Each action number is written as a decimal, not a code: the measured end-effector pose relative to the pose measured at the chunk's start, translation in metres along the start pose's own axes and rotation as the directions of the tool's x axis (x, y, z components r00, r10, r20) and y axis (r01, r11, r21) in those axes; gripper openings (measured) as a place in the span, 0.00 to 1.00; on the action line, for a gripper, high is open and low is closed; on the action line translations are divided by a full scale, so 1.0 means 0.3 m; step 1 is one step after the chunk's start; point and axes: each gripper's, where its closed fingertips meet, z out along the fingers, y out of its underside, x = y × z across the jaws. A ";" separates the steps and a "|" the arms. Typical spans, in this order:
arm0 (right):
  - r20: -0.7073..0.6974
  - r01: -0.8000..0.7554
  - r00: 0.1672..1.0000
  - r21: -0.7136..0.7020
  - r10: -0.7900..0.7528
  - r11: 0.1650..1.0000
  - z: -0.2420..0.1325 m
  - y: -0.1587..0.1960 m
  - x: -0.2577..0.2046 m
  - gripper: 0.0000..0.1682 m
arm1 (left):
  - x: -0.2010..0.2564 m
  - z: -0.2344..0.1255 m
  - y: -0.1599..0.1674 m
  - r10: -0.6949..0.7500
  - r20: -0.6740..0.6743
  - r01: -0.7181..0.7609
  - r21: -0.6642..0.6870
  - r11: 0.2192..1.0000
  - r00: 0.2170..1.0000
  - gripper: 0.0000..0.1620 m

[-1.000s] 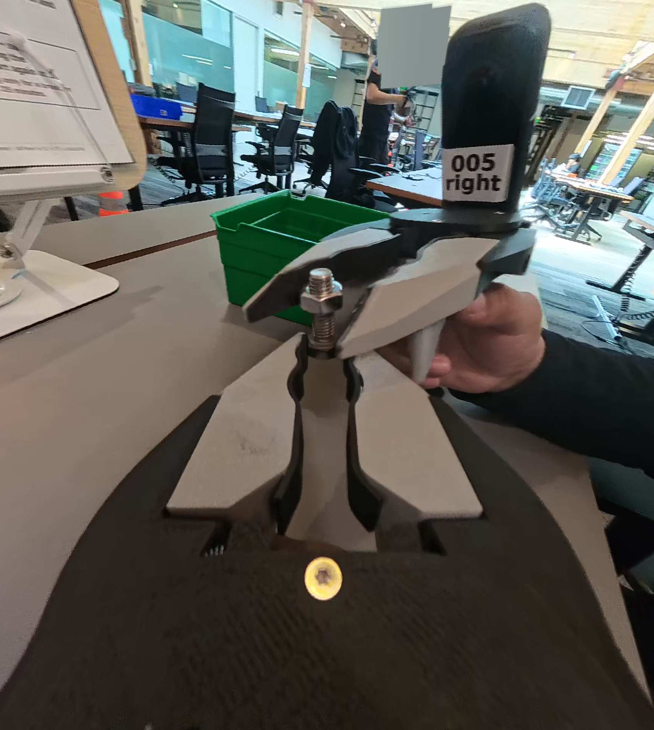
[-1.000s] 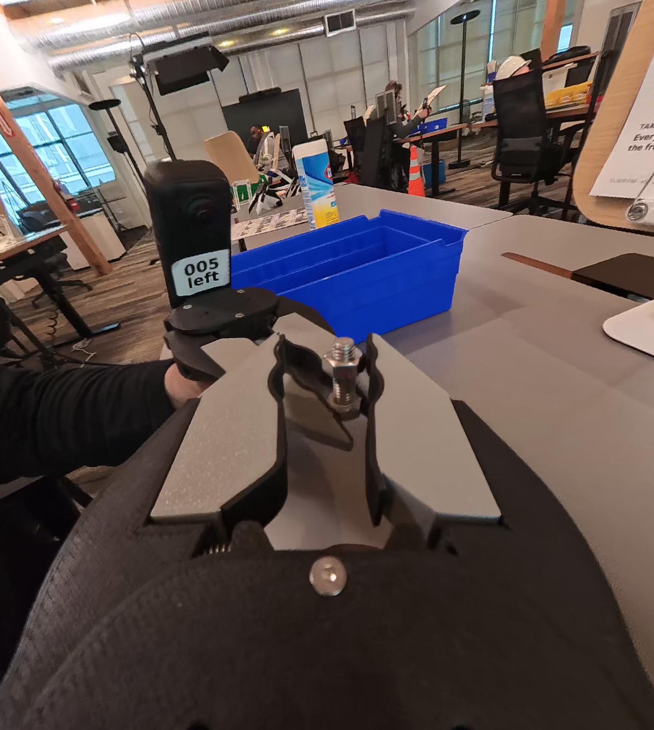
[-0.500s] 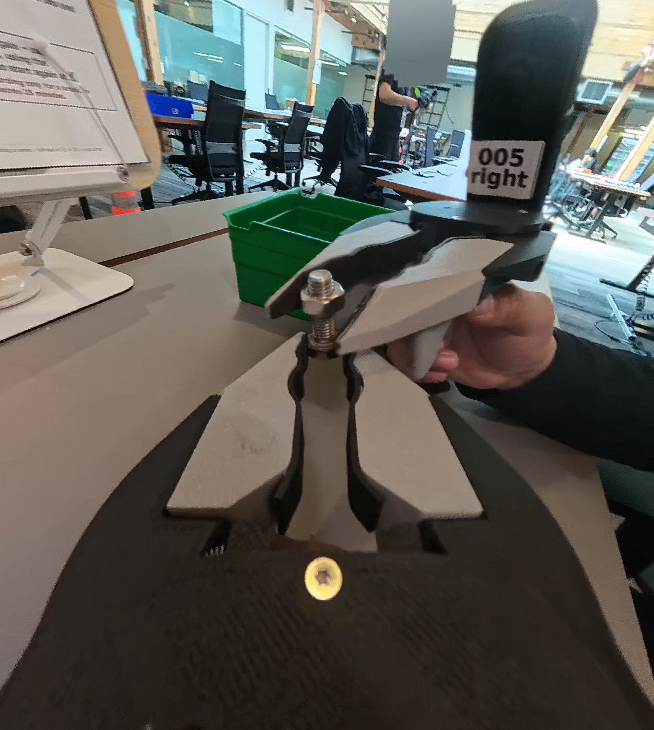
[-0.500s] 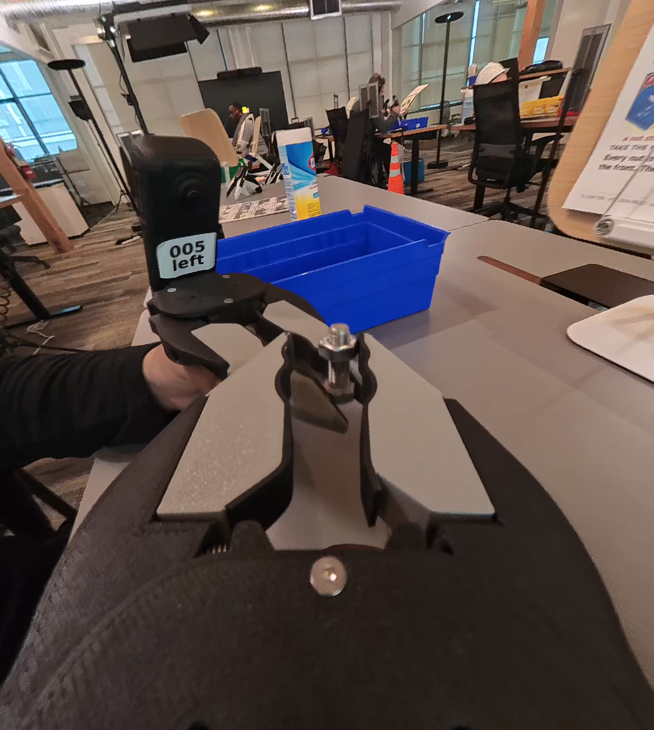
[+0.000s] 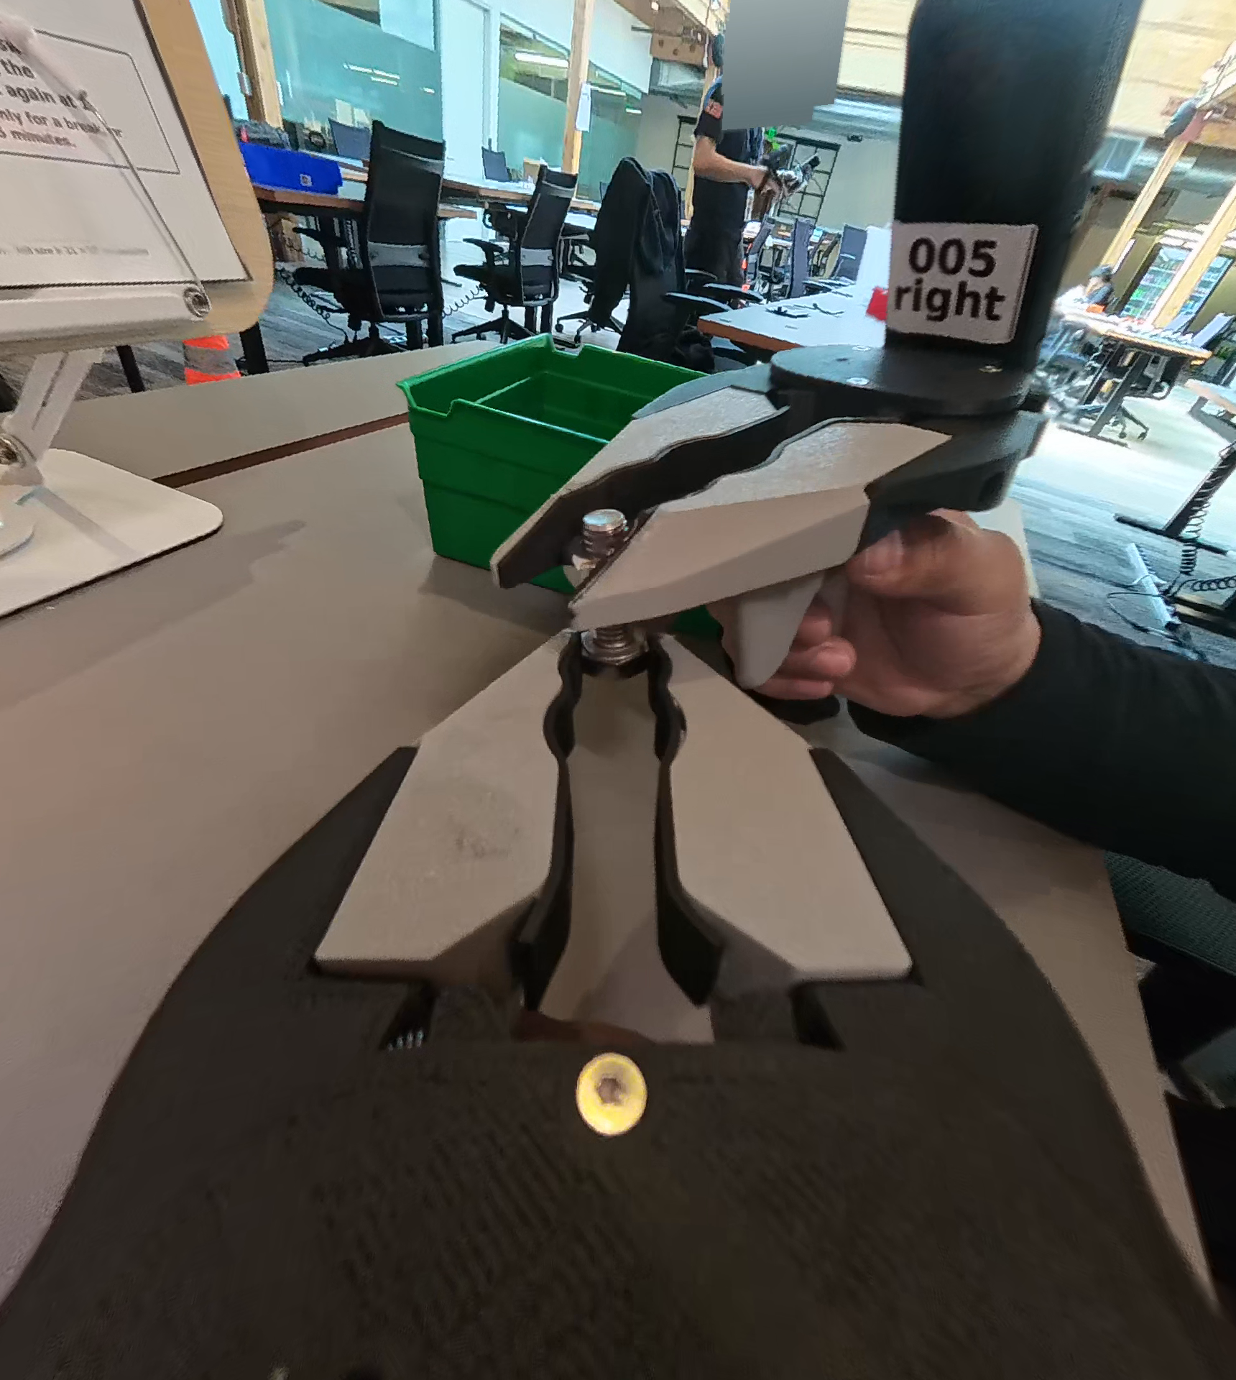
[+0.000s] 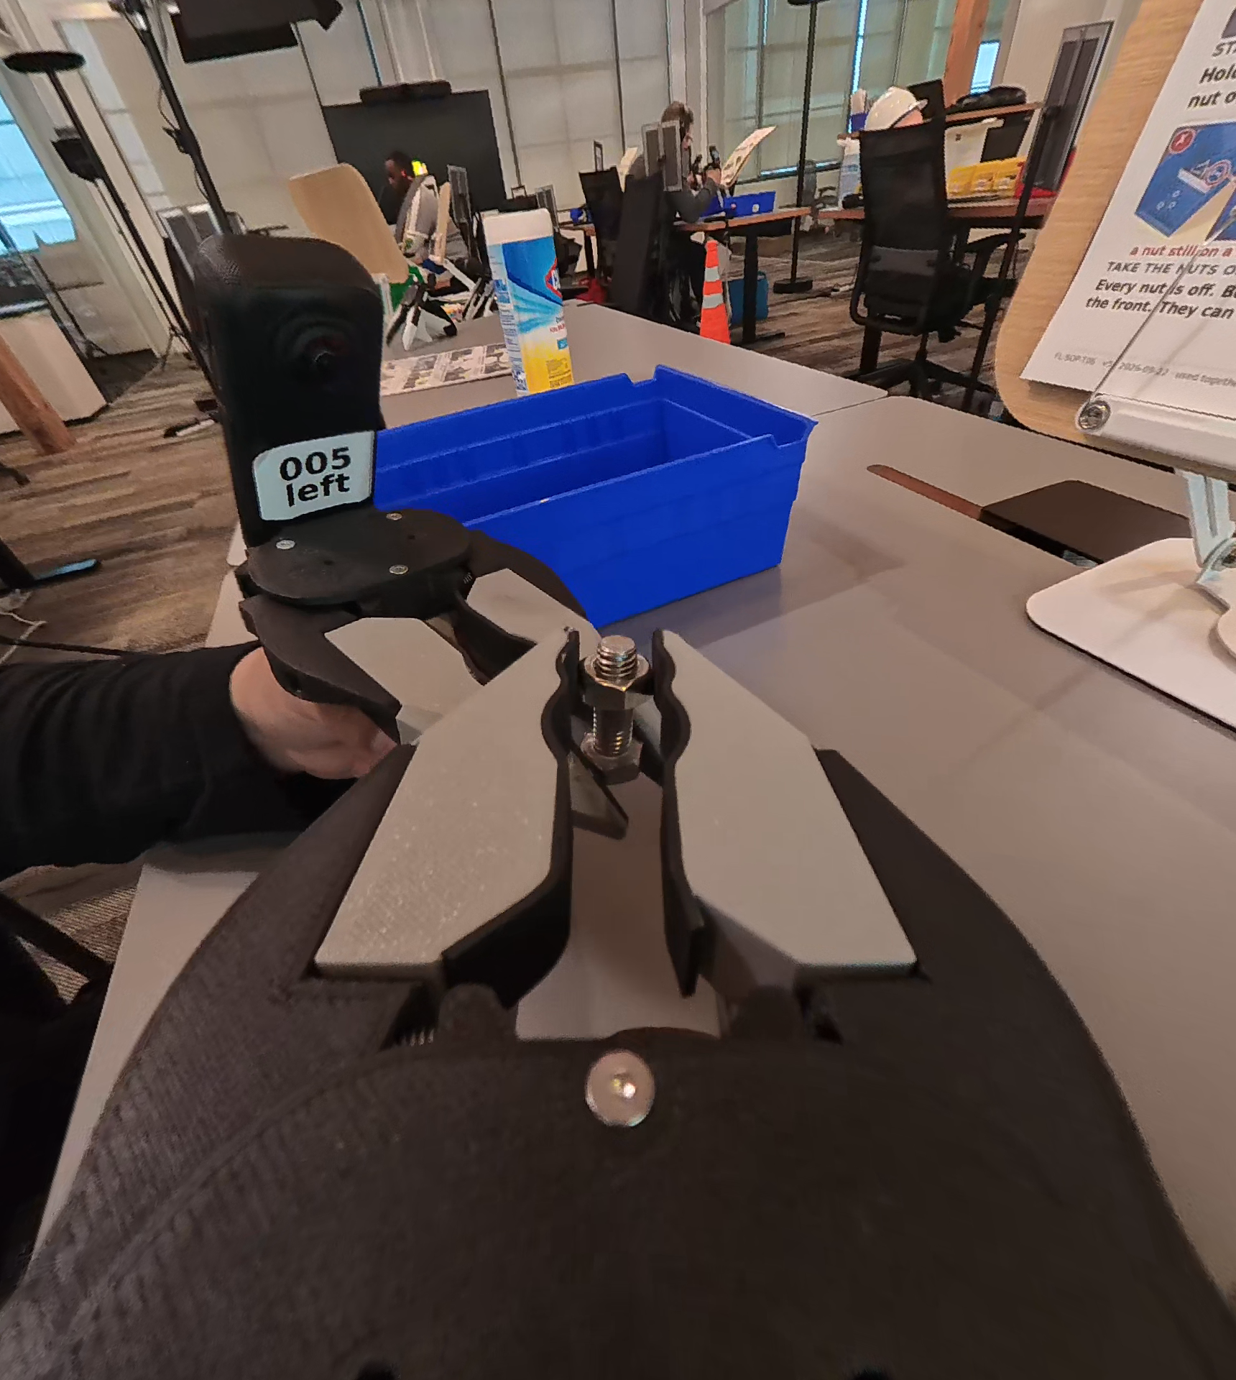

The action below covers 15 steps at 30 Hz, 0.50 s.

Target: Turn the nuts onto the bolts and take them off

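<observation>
Left gripper [image 5: 611, 661] pinches the bolt [image 6: 613, 717] at its head, shank upright above the grey table [image 6: 973, 747]. Right gripper [image 6: 615, 676] is clamped on the nut [image 6: 611, 683] near the threaded tip. Green bin [image 5: 495, 463] and blue bin [image 6: 600, 508] stand behind.

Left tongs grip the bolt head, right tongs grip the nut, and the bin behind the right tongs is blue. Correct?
Not quite: the bin behind the right tongs is green, as the left wrist view shows. The left tongs do grip the bolt head, and the right tongs the nut.
</observation>
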 end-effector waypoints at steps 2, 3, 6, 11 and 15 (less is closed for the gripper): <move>-0.007 0.002 1.000 -0.001 -0.002 1.000 0.001 0.000 0.001 0.10 | 0.002 -0.001 -0.002 -0.022 -0.012 0.022 0.006 1.000 1.000 0.09; -0.005 -0.003 1.000 0.001 0.003 1.000 0.000 -0.002 0.000 0.10 | 0.003 -0.001 -0.004 -0.023 -0.014 0.023 0.009 1.000 1.000 0.09; -0.011 -0.024 1.000 0.003 0.024 1.000 -0.005 -0.003 0.011 0.10 | 0.000 -0.008 -0.016 -0.002 0.001 0.001 0.025 1.000 1.000 0.10; -0.005 -0.061 0.998 -0.005 0.061 0.998 -0.007 0.006 0.023 0.10 | 0.000 -0.014 -0.021 -0.009 -0.011 0.009 0.027 1.000 1.000 0.10; -0.010 -0.059 0.998 -0.014 0.058 0.998 -0.005 0.011 0.025 0.10 | 0.000 -0.021 -0.035 -0.035 -0.022 0.036 0.053 0.998 0.999 0.09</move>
